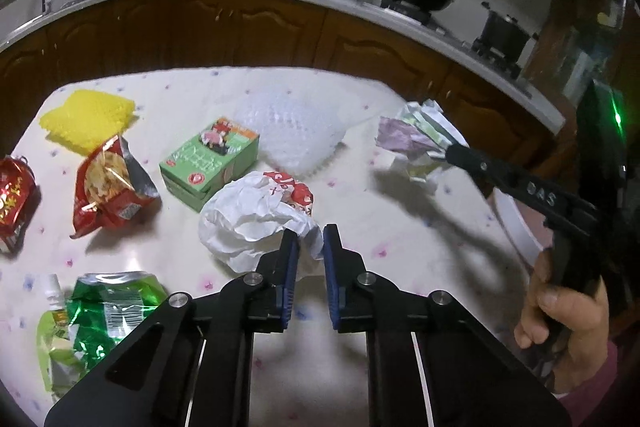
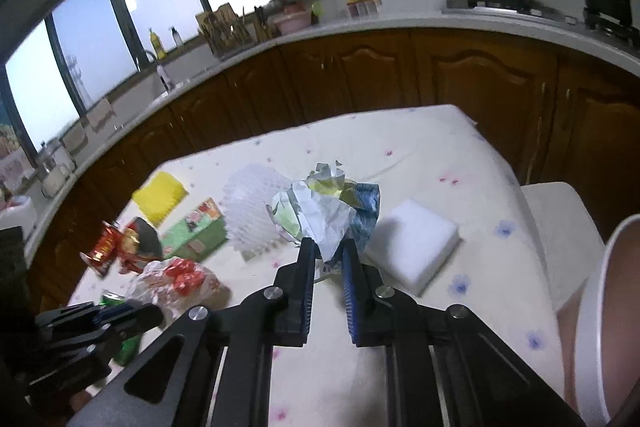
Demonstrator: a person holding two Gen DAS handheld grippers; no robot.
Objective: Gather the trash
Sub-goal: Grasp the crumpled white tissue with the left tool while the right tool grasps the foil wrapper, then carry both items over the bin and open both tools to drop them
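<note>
**Paper wad aloft, bin waiting to the right**

Between the blue pads of the right gripper (image 2: 327, 259), a crumpled printed paper wad (image 2: 326, 211) is being pinched by its lower edge, the bulk of it bulging forward and up beyond the fingertips, and is hanging clear of the flowered tablecloth (image 2: 460, 155). The left wrist view is showing the same wad (image 1: 416, 139) in the air, its shadow lying on the cloth beneath. A white-rimmed bin (image 2: 596, 307) is standing off to the right of that claw, past the table edge and nearer the person than the wad; the drop will likely call for a swing rightward and back. A white foam block (image 2: 412, 251) is lying just right of the fingertips, on the cloth along that path.

The left gripper (image 1: 311, 245) is standing narrowly parted, its tips flanking the near edge of a white wrapper with red print (image 1: 256, 215); whether the pads are touching it is unclear. That wrapper is lying dead ahead, making the left hand's claw the nearer for it. A green box (image 1: 210, 163) is sitting beyond, to the left.
</note>
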